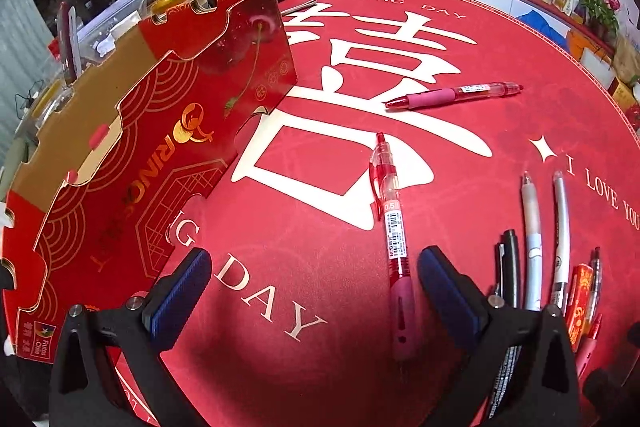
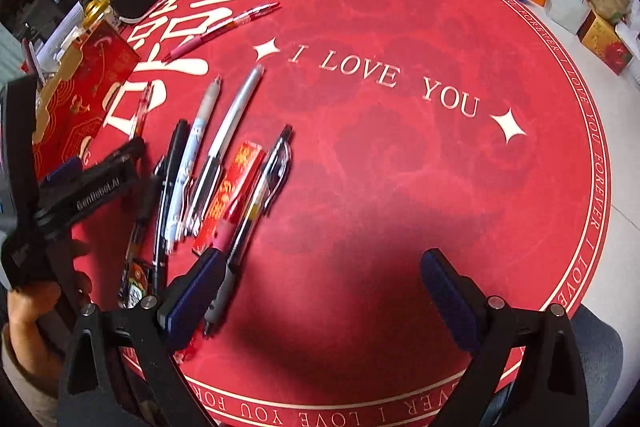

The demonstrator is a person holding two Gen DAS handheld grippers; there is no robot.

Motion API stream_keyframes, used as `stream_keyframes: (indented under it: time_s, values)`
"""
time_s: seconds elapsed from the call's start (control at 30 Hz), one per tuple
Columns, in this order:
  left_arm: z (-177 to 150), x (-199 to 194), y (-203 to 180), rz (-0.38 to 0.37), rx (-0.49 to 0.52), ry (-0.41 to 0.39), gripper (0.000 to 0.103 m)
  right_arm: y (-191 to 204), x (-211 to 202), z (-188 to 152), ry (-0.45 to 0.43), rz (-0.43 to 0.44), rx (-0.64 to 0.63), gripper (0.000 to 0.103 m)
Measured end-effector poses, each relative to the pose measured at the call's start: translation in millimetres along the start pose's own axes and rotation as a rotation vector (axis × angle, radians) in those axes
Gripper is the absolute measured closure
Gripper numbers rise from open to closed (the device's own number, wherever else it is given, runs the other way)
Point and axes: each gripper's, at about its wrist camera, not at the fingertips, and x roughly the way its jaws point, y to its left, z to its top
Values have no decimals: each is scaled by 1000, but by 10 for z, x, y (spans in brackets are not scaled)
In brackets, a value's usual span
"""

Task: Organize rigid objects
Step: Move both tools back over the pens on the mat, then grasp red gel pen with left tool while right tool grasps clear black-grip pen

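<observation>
Left gripper (image 1: 314, 291) spread wide, empty, low over the red round mat (image 1: 500, 163); right gripper (image 2: 320, 291) likewise spread, holding nothing. Red transparent gel pen (image 1: 390, 223) lies at lower centre, just inside the right-hand pad — centring across its barrel is advised before closing; red cardboard box (image 1: 132, 163) waits at left.

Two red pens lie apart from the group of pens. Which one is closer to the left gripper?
The red pen lying lengthwise, with its pink grip between the open fingers of the left gripper. The other red pen lies crosswise, farther up on the white character.
</observation>
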Motion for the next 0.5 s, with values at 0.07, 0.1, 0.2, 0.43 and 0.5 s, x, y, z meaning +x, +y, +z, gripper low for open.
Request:
stream_keyframes:
  time_s: [0.07,0.1,0.2,0.43,0.5]
  values:
    - [-3,-2,1,-1,-1,-1,0,-6,10,-33,-3,-27,1,4]
    - [-2,0,4,-2,-2,-2,0,4,16,-37,-9,-42,-11,4]
    - [-3,5,9,-4,-7,-4,0,64,43,-26,-11,-46,-26,4]
    - [-7,11,16,-11,-15,-2,0,381,149,-3,-20,-94,-117,4]
    - [-10,11,19,-13,-18,-2,0,458,184,-34,-23,-133,-171,4]
